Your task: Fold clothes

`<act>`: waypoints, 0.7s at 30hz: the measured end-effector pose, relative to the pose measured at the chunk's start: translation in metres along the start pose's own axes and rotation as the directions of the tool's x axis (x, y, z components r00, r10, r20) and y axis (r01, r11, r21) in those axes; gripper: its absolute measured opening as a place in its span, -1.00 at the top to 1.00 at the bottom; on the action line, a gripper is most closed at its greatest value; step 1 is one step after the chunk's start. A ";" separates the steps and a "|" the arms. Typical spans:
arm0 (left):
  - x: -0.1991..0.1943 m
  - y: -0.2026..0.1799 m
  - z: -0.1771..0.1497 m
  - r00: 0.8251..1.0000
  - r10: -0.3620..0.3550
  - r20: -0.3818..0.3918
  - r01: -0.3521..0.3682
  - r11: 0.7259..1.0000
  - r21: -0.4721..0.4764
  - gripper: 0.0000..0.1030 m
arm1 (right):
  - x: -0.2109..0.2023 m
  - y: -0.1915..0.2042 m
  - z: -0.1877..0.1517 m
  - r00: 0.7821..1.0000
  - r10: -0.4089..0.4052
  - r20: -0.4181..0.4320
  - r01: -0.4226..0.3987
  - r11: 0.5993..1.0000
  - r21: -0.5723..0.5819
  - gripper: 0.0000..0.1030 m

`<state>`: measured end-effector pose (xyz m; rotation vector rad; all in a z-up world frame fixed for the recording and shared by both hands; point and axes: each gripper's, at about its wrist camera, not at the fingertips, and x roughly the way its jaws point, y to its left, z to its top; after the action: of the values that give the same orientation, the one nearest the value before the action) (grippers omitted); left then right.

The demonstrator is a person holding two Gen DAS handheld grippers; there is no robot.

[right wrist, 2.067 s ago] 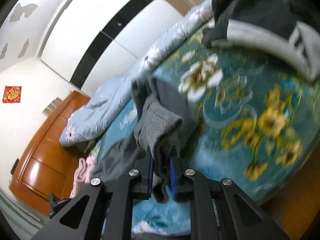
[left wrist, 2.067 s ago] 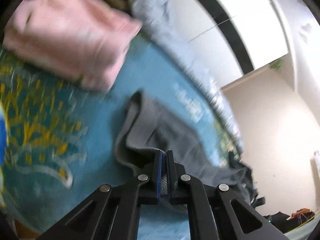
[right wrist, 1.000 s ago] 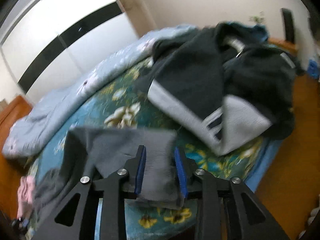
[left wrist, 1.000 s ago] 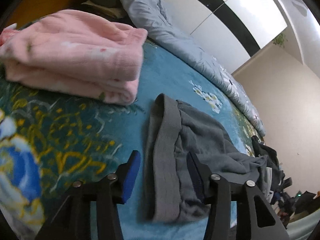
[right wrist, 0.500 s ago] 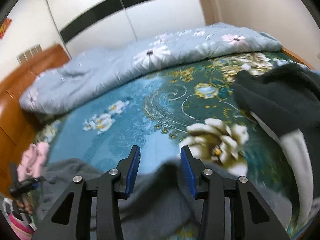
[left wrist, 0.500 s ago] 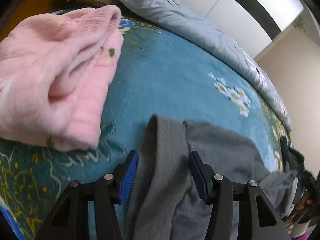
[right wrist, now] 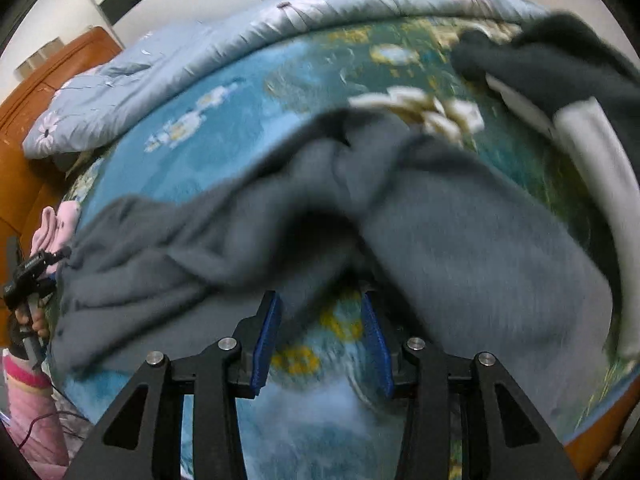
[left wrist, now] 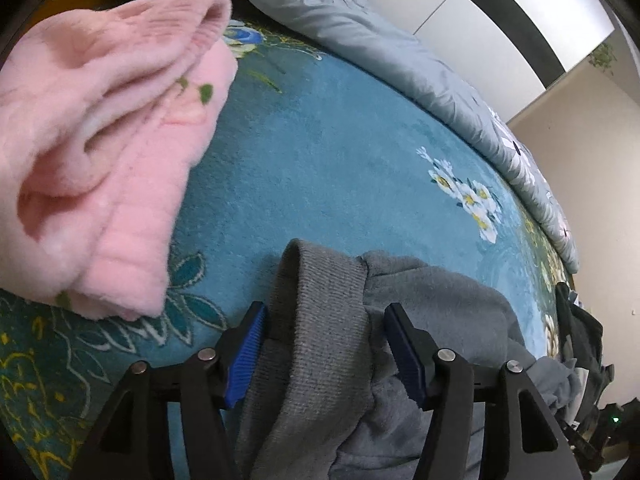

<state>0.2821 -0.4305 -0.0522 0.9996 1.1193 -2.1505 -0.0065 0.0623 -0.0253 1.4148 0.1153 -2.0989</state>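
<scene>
Grey sweatpants [left wrist: 420, 320] lie crumpled on the teal floral bedspread [left wrist: 340, 152]. In the left wrist view their ribbed waistband [left wrist: 320, 304] lies between the fingers of my open left gripper [left wrist: 324, 348], not clamped. In the right wrist view the same grey pants [right wrist: 460, 232] spread across the bed, blurred. My right gripper [right wrist: 320, 340] is open over bare bedspread, just below the pants' near edge. The left gripper and the hand that holds it show small in the right wrist view [right wrist: 28, 276].
A folded pink fleece garment [left wrist: 100, 148] lies left of the grey pants. A rolled pale blue floral quilt [left wrist: 400, 48] runs along the far side of the bed. A dark and white garment [right wrist: 580, 92] lies at the right. An orange wooden headboard [right wrist: 48, 80] stands at the left.
Both grippers let go of the grey pants and opened. The left one moved forward around the waistband. The right one swung over the pants, which now lie spread on the bed.
</scene>
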 end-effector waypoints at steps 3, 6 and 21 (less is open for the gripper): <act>-0.003 0.000 0.002 1.000 -0.012 0.005 0.012 1.000 -0.005 -0.24 | -0.025 -0.001 0.009 0.997 0.017 0.081 -0.016 1.000 -0.006 0.16; 0.000 0.002 0.006 1.000 -0.007 -0.001 0.007 1.000 -0.021 -0.25 | -0.050 0.001 0.029 0.986 0.012 0.167 -0.006 0.999 -0.038 0.15; 0.019 -0.006 0.013 0.998 0.052 -0.043 -0.051 0.998 0.034 -0.24 | 0.035 0.006 0.107 0.975 -0.217 -0.055 0.183 0.913 -0.364 0.01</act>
<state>0.2618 -0.4401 -0.0590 1.0839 1.0699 -2.1218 -0.0993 0.0006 -0.0085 1.3212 0.6734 -2.0374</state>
